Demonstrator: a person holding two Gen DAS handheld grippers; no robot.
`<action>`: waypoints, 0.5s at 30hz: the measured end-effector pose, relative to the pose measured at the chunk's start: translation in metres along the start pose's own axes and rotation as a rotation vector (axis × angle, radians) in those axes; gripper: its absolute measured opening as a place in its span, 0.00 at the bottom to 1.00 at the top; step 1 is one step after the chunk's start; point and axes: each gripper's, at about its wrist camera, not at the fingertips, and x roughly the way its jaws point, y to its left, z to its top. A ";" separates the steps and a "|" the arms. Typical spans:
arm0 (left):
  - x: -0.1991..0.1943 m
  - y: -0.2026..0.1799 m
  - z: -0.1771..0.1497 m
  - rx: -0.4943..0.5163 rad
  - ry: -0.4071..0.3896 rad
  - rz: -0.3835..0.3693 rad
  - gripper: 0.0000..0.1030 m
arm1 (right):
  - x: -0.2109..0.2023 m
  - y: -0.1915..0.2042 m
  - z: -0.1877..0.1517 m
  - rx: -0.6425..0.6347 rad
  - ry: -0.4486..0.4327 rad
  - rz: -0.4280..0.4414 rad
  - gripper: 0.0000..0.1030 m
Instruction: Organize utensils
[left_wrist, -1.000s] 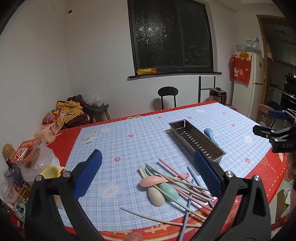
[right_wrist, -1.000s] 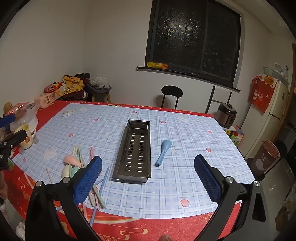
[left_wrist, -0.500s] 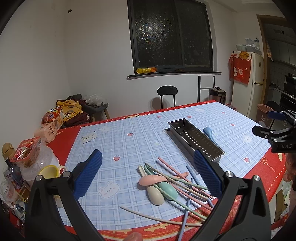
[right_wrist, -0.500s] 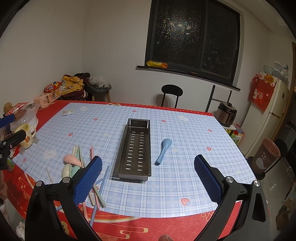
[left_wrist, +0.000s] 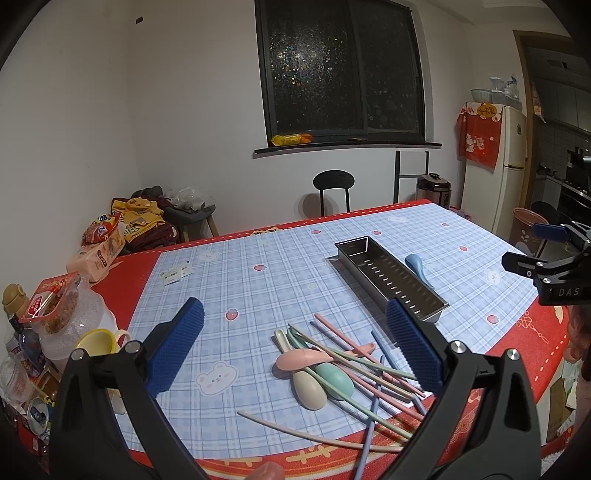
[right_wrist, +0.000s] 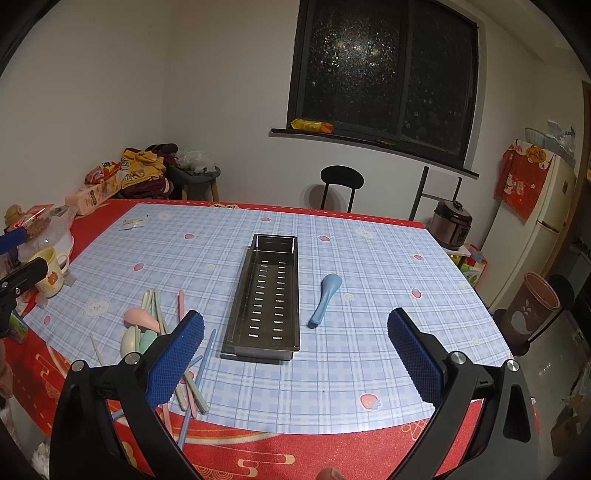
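A long perforated steel tray lies empty mid-table. A blue spoon rests just right of it. Left of the tray sits a heap of pastel spoons and chopsticks: a pink spoon, a cream spoon, a green spoon. My left gripper hovers open above the heap, holding nothing. My right gripper hangs open over the tray's near end, also holding nothing.
The blue plaid mat covers a red tablecloth. A yellow mug, a snack jar and bottles crowd the left edge. A black chair stands behind the table; a brown bin is at the right.
Both views have drifted slightly; the tray and utensils sit marginally higher in frame. Nothing on the table has moved and both grippers stay open.
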 end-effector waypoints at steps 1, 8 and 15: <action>0.000 -0.001 0.000 0.001 0.000 0.000 0.95 | 0.001 0.000 0.000 0.001 0.001 0.001 0.95; 0.002 0.000 0.001 -0.002 0.002 -0.004 0.95 | 0.002 -0.001 0.001 0.003 0.003 0.000 0.95; 0.003 0.000 0.001 -0.003 0.005 -0.005 0.95 | 0.002 -0.002 -0.001 0.005 0.003 0.006 0.95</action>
